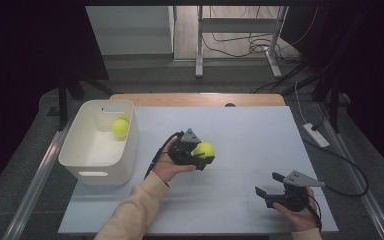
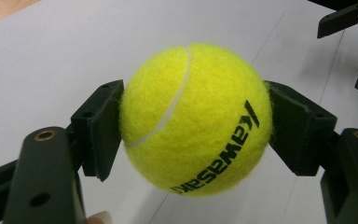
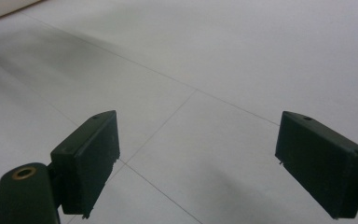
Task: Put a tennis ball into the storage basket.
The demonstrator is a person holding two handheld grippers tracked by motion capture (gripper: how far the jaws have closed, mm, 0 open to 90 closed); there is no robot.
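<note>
1. Tennis ball [image 2: 196, 119] in left gripper [image 2: 196, 126]: far side and both pad contact faces hidden; whether it clears the table [image 2: 51, 51] cannot be told
2. Right gripper [image 3: 198, 163]: jaw bases cut off by frame bottom
3. White bin [image 1: 125, 150]: near inner wall hidden by its rim; second ball [image 1: 120, 128] print too small to read

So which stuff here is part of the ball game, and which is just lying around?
Part of the job:
- tennis ball clamped in the left gripper
- second tennis ball lying in the bin
- white bin at the table's left
- right gripper, open and empty, near the table's front edge

Just lying about:
- power strip on the floor at the right
- cables on the floor behind the table
</note>
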